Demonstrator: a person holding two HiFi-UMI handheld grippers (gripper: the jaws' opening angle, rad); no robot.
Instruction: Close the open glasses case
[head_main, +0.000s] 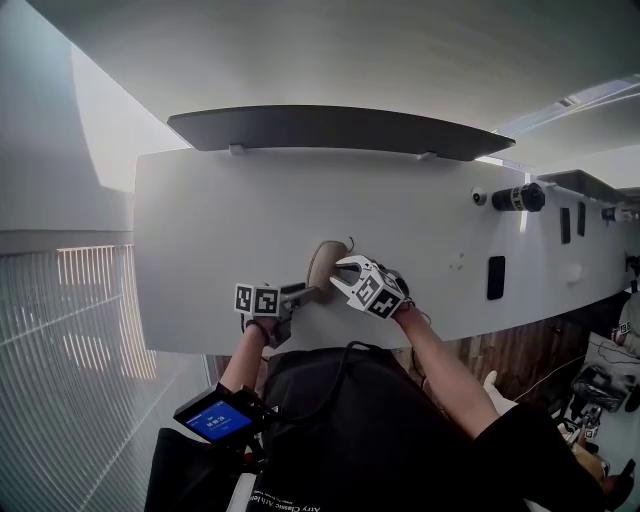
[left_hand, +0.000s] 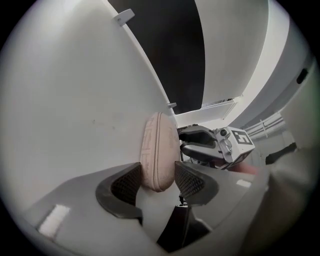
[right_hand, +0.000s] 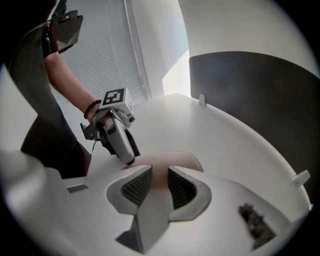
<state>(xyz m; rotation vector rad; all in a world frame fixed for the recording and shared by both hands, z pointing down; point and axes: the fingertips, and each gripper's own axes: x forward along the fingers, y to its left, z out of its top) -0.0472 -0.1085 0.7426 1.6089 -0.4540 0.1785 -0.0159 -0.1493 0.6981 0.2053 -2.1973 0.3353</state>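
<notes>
the glasses case (head_main: 322, 262) lies on the white table (head_main: 220, 230), close to the near edge and directly in front of the person. it is a beige, oval, textured case. in the left gripper view the glasses case (left_hand: 160, 150) shows its rounded end, and there the two shells meet along the seam with no gap visible.

the left gripper (head_main: 312, 291) approaches from the case's near left side, rolled onto its side, so the table (left_hand: 75, 100) stands as a wall at the left of its view. the left gripper (left_hand: 157, 177) has its jaws set wide, with the end of the case between them. both ribbed pads (left_hand: 190, 180) lie against the case, one on each shell, so the jaws are clamped across its thickness.

the right gripper (head_main: 343, 272) comes in from the near right and points steeply down at the case. in its own view the right gripper (right_hand: 160, 172) has its jaws apart with nothing gripped; the case (right_hand: 190, 160) shows past the tips and through the gap. whether the tips touch the case cannot be told. the left gripper view shows the right gripper (left_hand: 197, 141) just beside the upper shell, fingers separated.

the right gripper view shows the left gripper (right_hand: 127, 156) with its tip at the case's edge. a small dark object (right_hand: 255, 222) lies on the table (right_hand: 200, 130), well apart from the case. a dark panel (head_main: 330, 125) runs along the table's far edge.
</notes>
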